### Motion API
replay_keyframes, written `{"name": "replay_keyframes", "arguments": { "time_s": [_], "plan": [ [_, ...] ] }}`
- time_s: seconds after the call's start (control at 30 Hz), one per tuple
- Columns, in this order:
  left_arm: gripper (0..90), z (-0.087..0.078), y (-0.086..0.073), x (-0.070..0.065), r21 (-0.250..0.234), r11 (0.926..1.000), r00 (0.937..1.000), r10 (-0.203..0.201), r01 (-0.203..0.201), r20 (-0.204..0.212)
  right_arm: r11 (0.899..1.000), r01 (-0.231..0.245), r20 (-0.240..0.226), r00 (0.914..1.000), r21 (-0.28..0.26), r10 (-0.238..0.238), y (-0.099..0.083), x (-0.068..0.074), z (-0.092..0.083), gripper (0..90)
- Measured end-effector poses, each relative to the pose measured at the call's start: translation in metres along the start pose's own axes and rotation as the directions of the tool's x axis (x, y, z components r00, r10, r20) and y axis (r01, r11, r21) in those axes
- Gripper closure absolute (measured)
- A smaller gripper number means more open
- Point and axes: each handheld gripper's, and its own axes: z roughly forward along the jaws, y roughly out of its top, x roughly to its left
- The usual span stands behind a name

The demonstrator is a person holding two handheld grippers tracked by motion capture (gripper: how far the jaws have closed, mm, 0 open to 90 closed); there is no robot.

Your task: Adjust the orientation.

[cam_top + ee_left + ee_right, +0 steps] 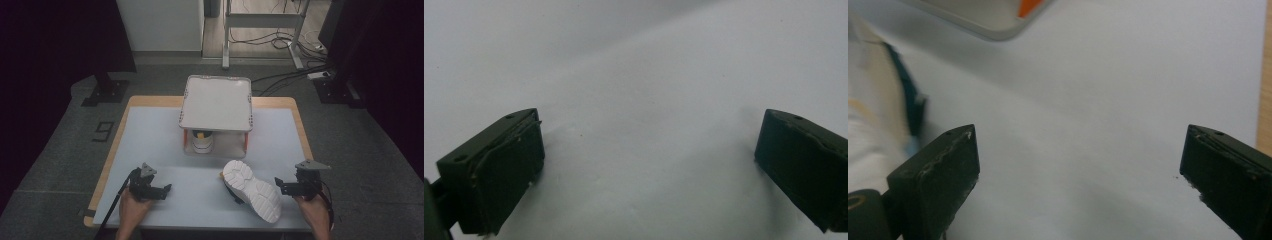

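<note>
Lying sole-up, white shoe — right gripper beside it, left gripper apart; both wide open, empty

On the surface, a small rack stands toward the far middle, with one shoe under its top shelf. A second shoe lies on its side nearer the front, between the left tongs and the right tongs.

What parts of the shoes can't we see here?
- Shoe on the rack: high view, the rack's top shelf covers all but its front end.
- Loose shoe: high view, lying on its side, sole facing up, upper mostly hidden.
- Same shoe: right gripper view, blurred and cut off by the left edge.
</note>
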Motion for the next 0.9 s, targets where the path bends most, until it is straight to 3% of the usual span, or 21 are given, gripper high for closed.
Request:
{"name": "replay_keyframes", "arguments": {
  "time_s": [0.13,0.23,0.33,0.57,0.63,0.9],
  "plan": [
    [0.0,0.0,0.0,0.0,-0.002,1.0,1.0,0.0,0.0,-0.003,1.0,0.02,-0.063,0.9978,-0.021,-0.022,0.01,0.016,-0.012,1.8],
    [0.0,0.0,0.0,0.0,-0.001,1.0,1.0,-0.002,0.002,-0.002,0.999,0.032,-0.081,0.9961,-0.028,-0.034,0.014,0.022,-0.016,1.5],
    [0.0,0.0,0.0,-0.001,-0.002,1.0,1.0,-0.002,0.002,-0.003,0.997,0.064,-0.137,0.9883,-0.036,-0.068,0.02,0.04,-0.021,0.0],
    [0.0,0.0,0.0,-0.001,-0.001,1.0,1.0,-0.001,0.001,-0.002,0.992,0.123,-0.188,0.9744,-0.016,-0.123,0.024,0.068,-0.015,0.0],
    [0.0,0.0,0.0,0.0,-0.001,1.0,1.0,-0.001,0.001,-0.002,0.99,0.144,-0.211,0.967,-0.01,-0.143,0.024,0.079,-0.01,0.0],
    [0.0,0.0,0.0,-0.001,-0.004,1.0,1.0,-0.003,0.003,-0.003,0.983,0.183,-0.23,0.9572,0.01,-0.176,0.02,0.096,0.003,0.0]
  ]
}}
